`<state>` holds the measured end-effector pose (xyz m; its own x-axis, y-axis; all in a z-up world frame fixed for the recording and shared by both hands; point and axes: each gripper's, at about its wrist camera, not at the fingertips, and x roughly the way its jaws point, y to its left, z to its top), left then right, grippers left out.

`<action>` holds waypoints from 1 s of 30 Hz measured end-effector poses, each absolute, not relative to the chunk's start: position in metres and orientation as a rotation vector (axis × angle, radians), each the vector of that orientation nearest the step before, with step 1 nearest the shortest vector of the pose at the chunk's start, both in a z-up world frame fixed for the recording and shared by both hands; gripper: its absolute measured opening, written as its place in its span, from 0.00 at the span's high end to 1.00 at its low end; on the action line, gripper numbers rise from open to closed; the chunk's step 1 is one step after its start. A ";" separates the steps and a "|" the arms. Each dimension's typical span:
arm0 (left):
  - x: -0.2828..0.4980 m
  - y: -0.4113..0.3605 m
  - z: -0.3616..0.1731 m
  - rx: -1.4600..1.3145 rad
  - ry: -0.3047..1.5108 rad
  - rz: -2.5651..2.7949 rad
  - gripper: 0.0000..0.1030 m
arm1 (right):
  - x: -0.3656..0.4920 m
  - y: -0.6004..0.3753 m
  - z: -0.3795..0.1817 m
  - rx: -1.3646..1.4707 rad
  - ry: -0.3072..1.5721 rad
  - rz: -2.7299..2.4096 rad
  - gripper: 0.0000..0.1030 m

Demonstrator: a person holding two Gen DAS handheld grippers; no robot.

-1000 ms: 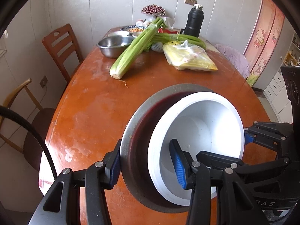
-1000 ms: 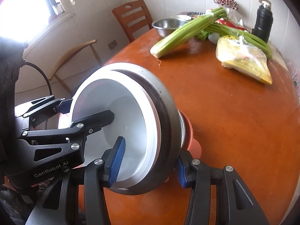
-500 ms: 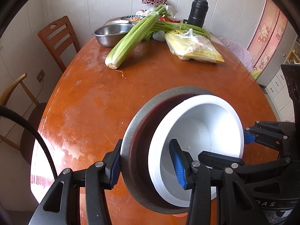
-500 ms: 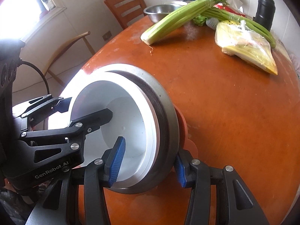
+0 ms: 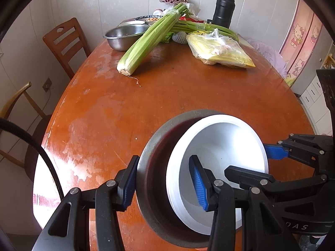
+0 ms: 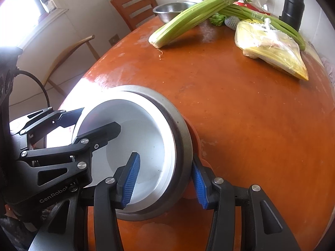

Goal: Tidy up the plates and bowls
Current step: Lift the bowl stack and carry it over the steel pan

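A white bowl (image 5: 222, 146) sits nested inside a grey metal bowl (image 5: 155, 146), tilted, near the front of the round orange-brown table (image 5: 167, 96). My left gripper (image 5: 165, 184) is shut on the left side of the stack's rim, one finger outside, one inside the white bowl. My right gripper (image 6: 165, 179) is shut on the opposite side of the white bowl (image 6: 146, 138) and metal bowl (image 6: 182, 138). An orange piece shows under the stack in the right wrist view (image 6: 197, 138). Each gripper shows in the other's view.
At the far end lie celery bunches (image 5: 150, 39), a steel bowl (image 5: 123, 35), a yellow bagged packet (image 5: 219, 50), a black flask (image 5: 223, 12) and small dishes. Wooden chairs (image 5: 65, 41) stand at the left. White drawers (image 5: 316, 104) are at the right.
Both grippers, holding the nested bowls, have come lower and nearer the table, and the stack sits more level; the far-end items appear closer. The grips have not changed.
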<state>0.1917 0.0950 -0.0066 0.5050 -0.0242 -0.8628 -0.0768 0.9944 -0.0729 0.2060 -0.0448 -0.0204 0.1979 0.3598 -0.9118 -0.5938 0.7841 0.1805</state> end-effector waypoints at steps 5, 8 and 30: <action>0.193 0.095 -0.008 -0.102 1.041 0.032 0.54 | 0.208 -0.044 -0.023 -0.247 1.195 0.658 0.50; 0.194 0.096 -0.009 -0.108 1.042 0.030 0.54 | 0.208 -0.044 -0.024 -0.247 1.189 0.656 0.51; 0.191 0.103 -0.010 -0.111 1.021 0.032 0.53 | 0.216 -0.040 -0.031 -0.245 1.192 0.616 0.50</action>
<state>0.1914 0.1032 -0.0104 0.5229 -0.0253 -0.8520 -0.0786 0.9939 -0.0778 0.2163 -0.0404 -0.0312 0.2311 0.3175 -0.9196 -0.5666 0.8123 0.1381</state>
